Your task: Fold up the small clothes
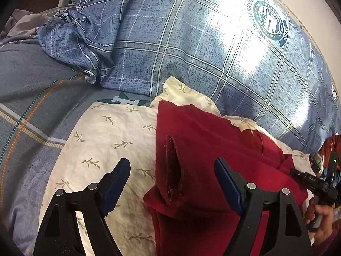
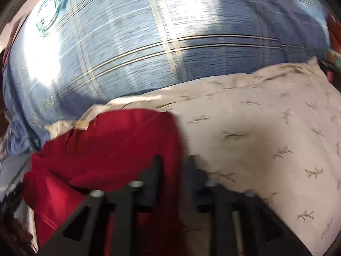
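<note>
My left claw is released over the red garment, right claw nearly clenched; I should pinch its near edge squarely.

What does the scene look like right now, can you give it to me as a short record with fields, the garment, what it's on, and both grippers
garment: red garment, partly folded, pocket slit showing
surface: cream leaf-print pillow, under the garment
background: blue plaid bedding
left gripper: left gripper, open, jaws wide apart above the garment's edge
right gripper: right gripper, jaws nearly together at the garment's edge; view blurred, grip cannot be told
</note>
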A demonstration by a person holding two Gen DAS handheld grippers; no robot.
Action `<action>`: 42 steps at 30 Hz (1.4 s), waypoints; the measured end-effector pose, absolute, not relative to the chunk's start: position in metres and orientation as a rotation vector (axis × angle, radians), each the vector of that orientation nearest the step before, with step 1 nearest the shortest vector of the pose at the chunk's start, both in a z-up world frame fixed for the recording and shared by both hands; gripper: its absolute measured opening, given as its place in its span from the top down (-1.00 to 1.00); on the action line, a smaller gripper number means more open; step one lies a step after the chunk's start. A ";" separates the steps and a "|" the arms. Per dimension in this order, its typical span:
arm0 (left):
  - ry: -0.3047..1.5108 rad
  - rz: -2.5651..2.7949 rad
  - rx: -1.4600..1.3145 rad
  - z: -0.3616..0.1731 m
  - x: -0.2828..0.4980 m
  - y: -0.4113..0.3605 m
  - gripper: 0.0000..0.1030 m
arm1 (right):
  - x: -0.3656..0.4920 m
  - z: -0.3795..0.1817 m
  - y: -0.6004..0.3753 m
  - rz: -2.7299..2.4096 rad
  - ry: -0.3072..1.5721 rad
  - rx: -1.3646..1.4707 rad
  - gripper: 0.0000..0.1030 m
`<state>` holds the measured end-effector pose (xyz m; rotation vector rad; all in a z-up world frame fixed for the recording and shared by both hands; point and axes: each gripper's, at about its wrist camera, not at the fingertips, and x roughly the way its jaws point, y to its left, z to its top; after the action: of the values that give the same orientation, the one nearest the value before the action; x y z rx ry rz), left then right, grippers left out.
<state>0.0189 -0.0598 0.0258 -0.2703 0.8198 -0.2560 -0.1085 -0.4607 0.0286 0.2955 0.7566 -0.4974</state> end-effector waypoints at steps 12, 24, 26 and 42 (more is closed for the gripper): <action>0.859 -0.302 -0.237 0.022 0.023 -0.072 0.36 | -0.183 0.050 -0.387 -0.323 0.763 0.156 -0.05; 0.705 -0.363 -0.241 0.052 -0.001 -0.068 0.85 | -0.171 0.027 -0.407 -0.217 0.753 0.494 -0.09; 0.714 -0.372 -0.244 0.050 -0.001 -0.067 0.86 | -0.164 0.023 -0.411 -0.230 0.735 0.544 -0.03; 0.886 -0.324 -0.156 0.009 0.022 -0.090 0.87 | -0.200 0.019 -0.433 -0.353 0.678 0.585 0.63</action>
<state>0.0220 -0.0899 0.0085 -0.1560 0.8855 -0.3236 -0.1995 -0.4331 0.0186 0.5847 0.6776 -0.3532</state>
